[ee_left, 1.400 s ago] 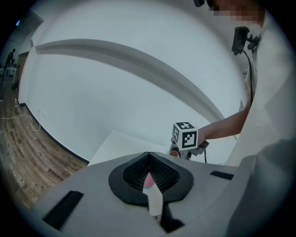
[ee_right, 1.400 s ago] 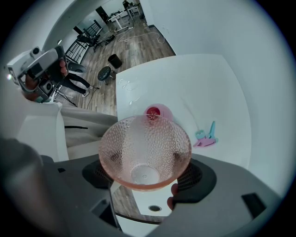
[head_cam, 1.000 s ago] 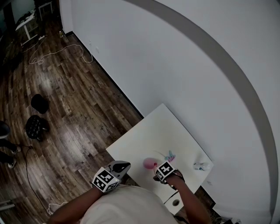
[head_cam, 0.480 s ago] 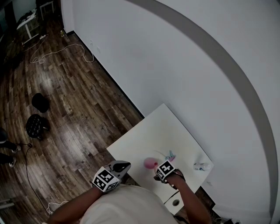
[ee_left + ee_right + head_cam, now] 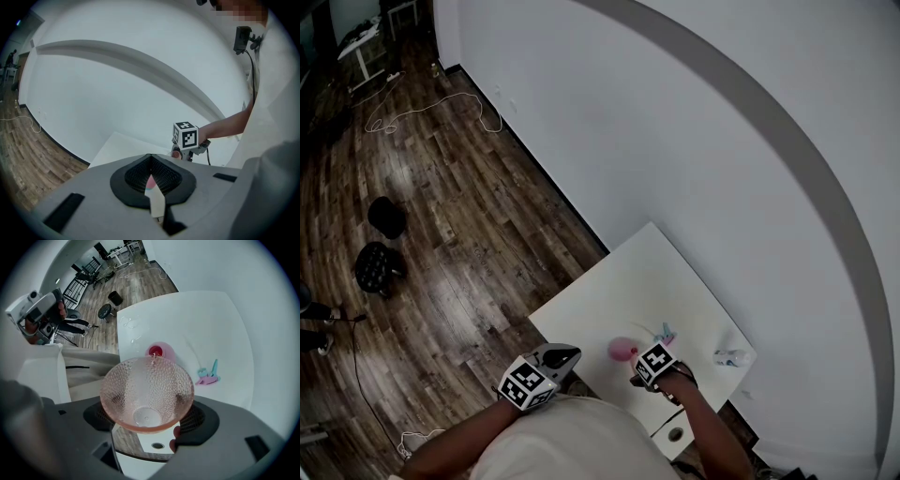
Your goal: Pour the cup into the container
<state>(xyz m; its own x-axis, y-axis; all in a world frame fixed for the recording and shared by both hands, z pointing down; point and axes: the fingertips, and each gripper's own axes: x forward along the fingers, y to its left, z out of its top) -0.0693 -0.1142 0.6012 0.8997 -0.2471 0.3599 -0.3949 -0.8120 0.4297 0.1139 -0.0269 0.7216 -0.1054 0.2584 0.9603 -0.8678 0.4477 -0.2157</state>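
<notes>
My right gripper [image 5: 146,404] is shut on a clear, pink-tinted dimpled cup [image 5: 147,385], one jaw on each side of it. The cup is tipped forward, and its far rim hangs over a small pink container [image 5: 161,351] with something red inside. A thin drip hangs from that rim. The cup looks empty inside. In the head view the right gripper [image 5: 639,360] sits just right of the pink container [image 5: 621,350] on the white table [image 5: 628,281]. My left gripper [image 5: 565,354] hovers at the table's near left edge, jaws together, holding nothing; its left gripper view looks toward the right gripper's marker cube [image 5: 185,135].
A teal and pink clip-like item [image 5: 208,375] lies right of the container. A small crumpled pale thing [image 5: 731,356] sits at the table's right corner. Water drops [image 5: 131,326] dot the table's far left. Stools [image 5: 380,267] and cables lie on the wood floor.
</notes>
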